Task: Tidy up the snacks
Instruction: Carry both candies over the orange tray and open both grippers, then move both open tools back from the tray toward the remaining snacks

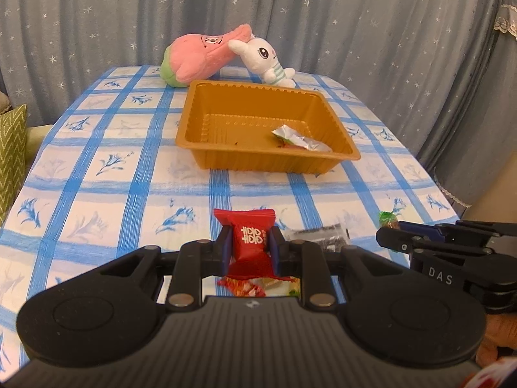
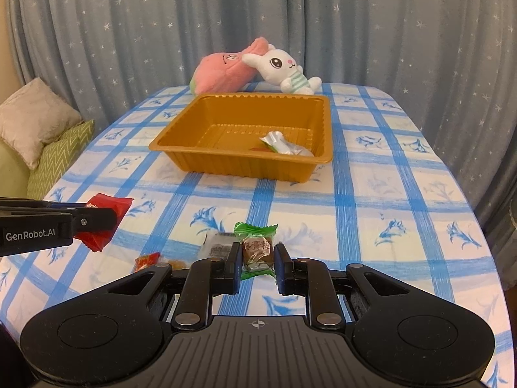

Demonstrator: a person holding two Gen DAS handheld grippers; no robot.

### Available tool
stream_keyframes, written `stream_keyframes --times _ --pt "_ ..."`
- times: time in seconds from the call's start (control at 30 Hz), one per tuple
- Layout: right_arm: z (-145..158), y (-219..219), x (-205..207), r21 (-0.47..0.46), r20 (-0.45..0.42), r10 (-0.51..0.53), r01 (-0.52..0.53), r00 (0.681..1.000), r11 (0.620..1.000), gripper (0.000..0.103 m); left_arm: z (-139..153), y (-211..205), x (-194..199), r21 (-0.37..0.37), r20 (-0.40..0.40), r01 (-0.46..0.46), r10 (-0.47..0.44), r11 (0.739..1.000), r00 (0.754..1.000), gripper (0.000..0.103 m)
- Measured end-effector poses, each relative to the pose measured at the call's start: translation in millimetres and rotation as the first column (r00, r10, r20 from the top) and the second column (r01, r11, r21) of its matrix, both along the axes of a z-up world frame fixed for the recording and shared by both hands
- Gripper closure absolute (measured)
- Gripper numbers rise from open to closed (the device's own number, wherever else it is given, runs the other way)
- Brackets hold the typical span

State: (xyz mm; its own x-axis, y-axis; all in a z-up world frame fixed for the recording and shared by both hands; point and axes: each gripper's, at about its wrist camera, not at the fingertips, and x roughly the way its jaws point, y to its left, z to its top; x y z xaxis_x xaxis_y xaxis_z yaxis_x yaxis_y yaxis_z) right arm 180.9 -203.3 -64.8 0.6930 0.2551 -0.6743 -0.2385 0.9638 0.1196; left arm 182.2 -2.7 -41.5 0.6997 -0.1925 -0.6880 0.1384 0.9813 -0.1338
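Now red packet sits clamped between left gripper fingers

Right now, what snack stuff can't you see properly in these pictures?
- Left wrist view: small wrappers mostly hidden under the left gripper, which holds the red snack.
- Right wrist view: clear packet partly hidden behind a finger; print too small to read.
- Both views: silver wrapper in the tray; contents unclear.

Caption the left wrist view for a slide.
Left gripper clamps a red snack packet before a gold tray holding one silver wrapper.
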Motion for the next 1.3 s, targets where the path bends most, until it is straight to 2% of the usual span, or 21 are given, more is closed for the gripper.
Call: stream_keyframes --times 0.23,0.67,1.03,1.3 --pt "12 -3 32 0.006 0.022 -0.009 0.009 1.000 1.000 0.082 11 -1 34 -0.003 0.028 0.013 -0.013 1.000 1.000 0.082" --pt "37 1 120 0.010 0.055 -0.002 0.002 0.998 1.000 0.082 27 -2 118 0.016 0.071 0.029 -0.030 0.999 0.997 0.082" --pt "34 10 181 0.006 0.041 -0.001 0.001 0.999 1.000 0.082 19 0 170 0.035 0.076 0.036 -0.039 0.999 0.996 0.082" --pt "24 12 204 0.013 0.024 -0.007 0.007 1.000 1.000 0.082 8 9 188 0.045 0.064 0.033 -0.036 0.998 0.997 0.082"
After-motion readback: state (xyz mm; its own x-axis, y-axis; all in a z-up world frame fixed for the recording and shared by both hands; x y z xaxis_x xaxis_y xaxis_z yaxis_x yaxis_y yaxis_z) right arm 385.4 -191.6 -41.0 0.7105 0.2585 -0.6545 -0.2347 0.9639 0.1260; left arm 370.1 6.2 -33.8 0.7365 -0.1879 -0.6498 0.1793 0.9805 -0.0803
